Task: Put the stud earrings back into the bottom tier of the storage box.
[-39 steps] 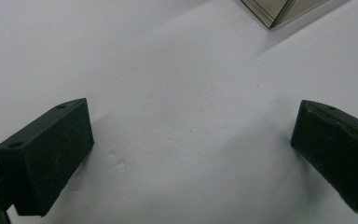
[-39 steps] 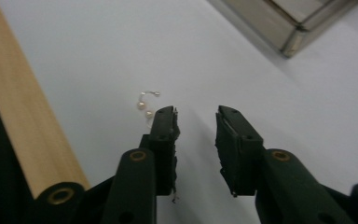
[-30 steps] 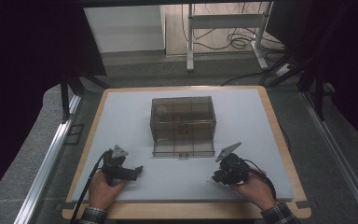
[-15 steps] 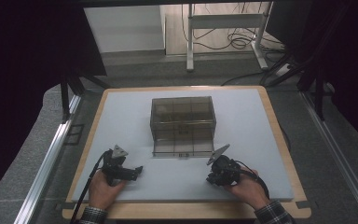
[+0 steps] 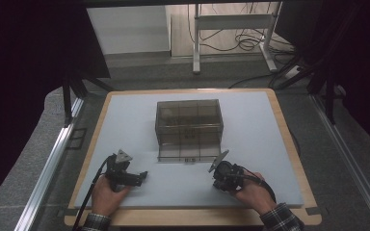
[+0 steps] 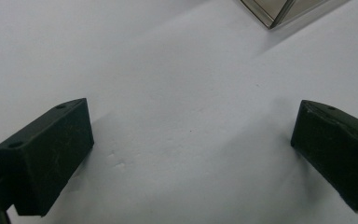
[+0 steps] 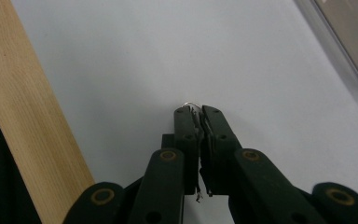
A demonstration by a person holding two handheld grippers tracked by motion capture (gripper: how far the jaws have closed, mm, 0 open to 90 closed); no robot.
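Observation:
A smoky translucent box with compartments stands shut in the middle of the white mat. My left gripper rests on the mat in front of the box's left corner, open, with bare mat between its wide-set jaws. A corner of the box shows at the top of its view. My right gripper lies low in front of the box's right corner. Its jaws have just been closing and now stand shut. A thin wire-like curl sticks out at their tips; what it is I cannot tell.
The mat lies on a wooden board whose front edge runs close by the right gripper. The box's side shows in the right gripper view's upper right. Metal rails flank the table; desk legs and cables lie beyond.
The right hand has slid its gripper a little to the left along the front of the mat, toward the box's right corner. The left hand has stayed put.

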